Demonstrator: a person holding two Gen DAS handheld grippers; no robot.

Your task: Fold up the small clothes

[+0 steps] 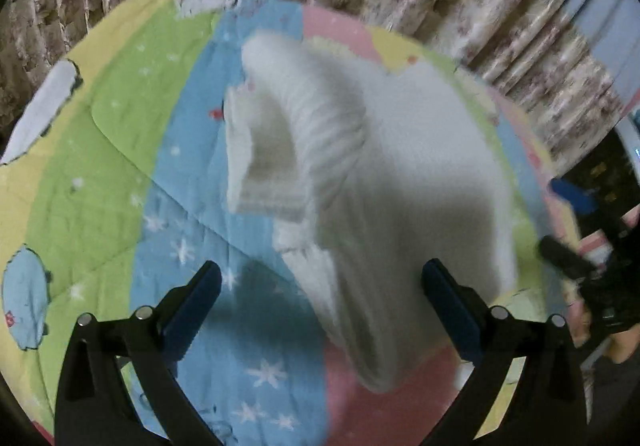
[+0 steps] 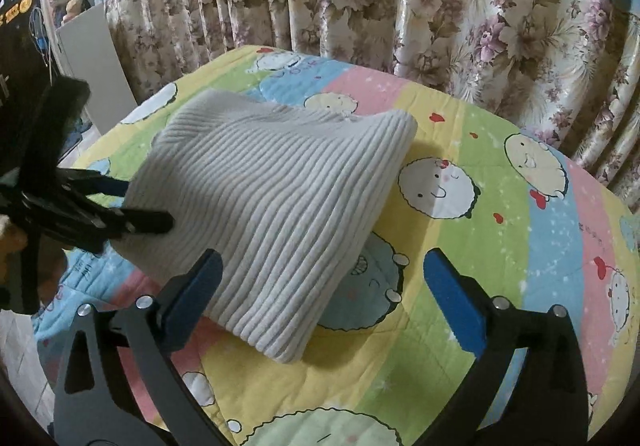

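Observation:
A white ribbed knit garment lies folded on the bed; in the right wrist view the garment is a thick slanted bundle. My left gripper is open, and the near end of the garment sits between its blue pads without being clamped. From the right wrist view the left gripper is at the bundle's left edge. My right gripper is open too, with the bundle's near corner between its fingers. The right gripper shows at the far right edge of the left wrist view.
A cartoon-print quilt in green, blue, pink and yellow stripes covers the bed. Floral curtains hang just behind it. A white board leans at the left. A hand holds the right gripper's handle.

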